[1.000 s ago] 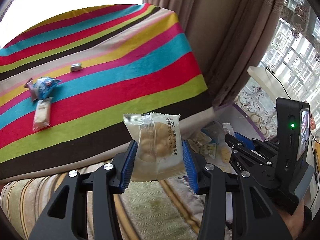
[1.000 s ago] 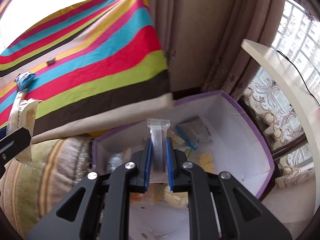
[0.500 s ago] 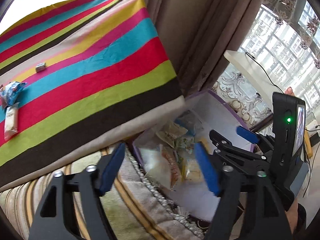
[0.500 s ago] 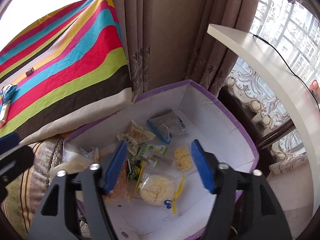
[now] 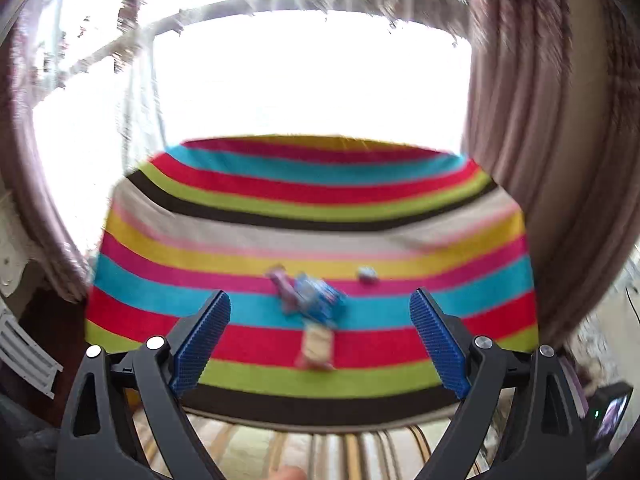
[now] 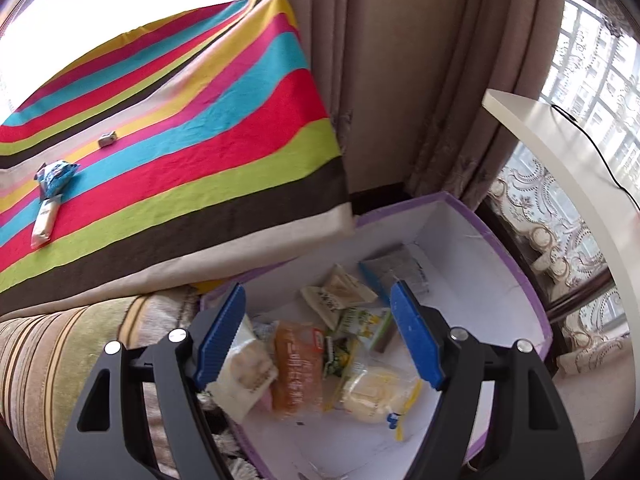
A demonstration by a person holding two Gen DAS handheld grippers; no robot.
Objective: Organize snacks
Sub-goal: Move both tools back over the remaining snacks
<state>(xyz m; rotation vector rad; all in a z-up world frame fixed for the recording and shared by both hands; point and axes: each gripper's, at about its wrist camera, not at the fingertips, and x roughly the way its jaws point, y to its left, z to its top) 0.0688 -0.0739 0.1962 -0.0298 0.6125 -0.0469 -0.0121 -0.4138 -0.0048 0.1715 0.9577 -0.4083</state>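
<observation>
Both tongs, left (image 5: pixel 320 344) and right (image 6: pixel 316 332), have just been opening and gape empty, while the light, crinkly blue foil snack packet (image 5: pixel 318 296) on the striped-cloth surface (image 5: pixel 240 248) would pinch best across its middle.

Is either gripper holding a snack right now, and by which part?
Neither: the left gripper and right gripper, jaws just opened, hold nothing.

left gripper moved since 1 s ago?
Yes. The left gripper has swung away from the purple box, now facing the striped cloth squarely; its jaws have just been opening, nothing between them.
</observation>
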